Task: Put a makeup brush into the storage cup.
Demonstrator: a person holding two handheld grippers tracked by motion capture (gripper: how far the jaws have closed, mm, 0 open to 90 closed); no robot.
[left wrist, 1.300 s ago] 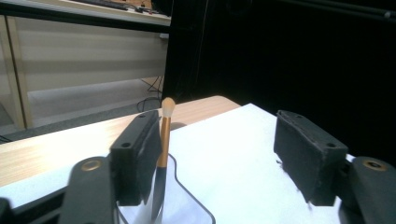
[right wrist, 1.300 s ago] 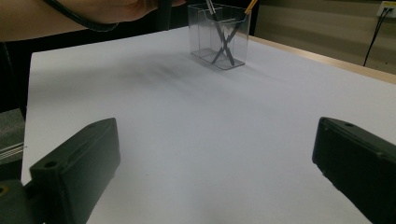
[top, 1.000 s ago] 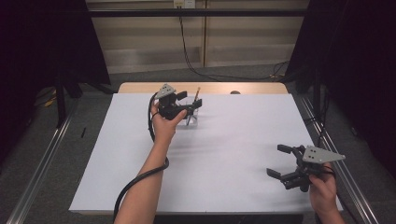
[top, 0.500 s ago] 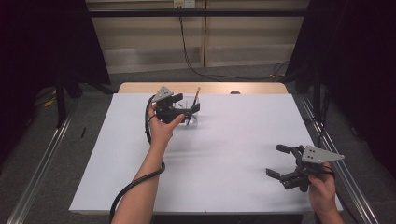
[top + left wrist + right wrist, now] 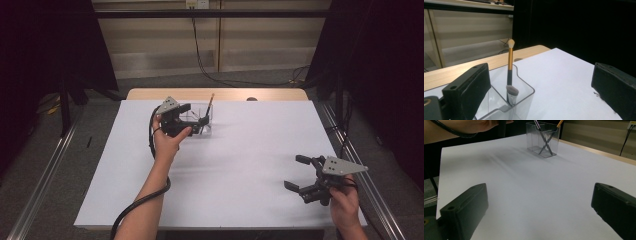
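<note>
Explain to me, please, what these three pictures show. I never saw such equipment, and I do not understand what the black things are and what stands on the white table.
A person works with two hand-held tools, each with two black jaws that can pinch. The high view looks down from above: the left gripper is at the far side of the white table, and the right gripper rests near the front right edge. The other two pictures come from small cameras that ride on each gripper, so the black blocks at the bottom are its own jaws. On the table stands a clear plastic holder with makeup brushes, one being a gold-handled brush. Both grippers are open and hold nothing.
</note>
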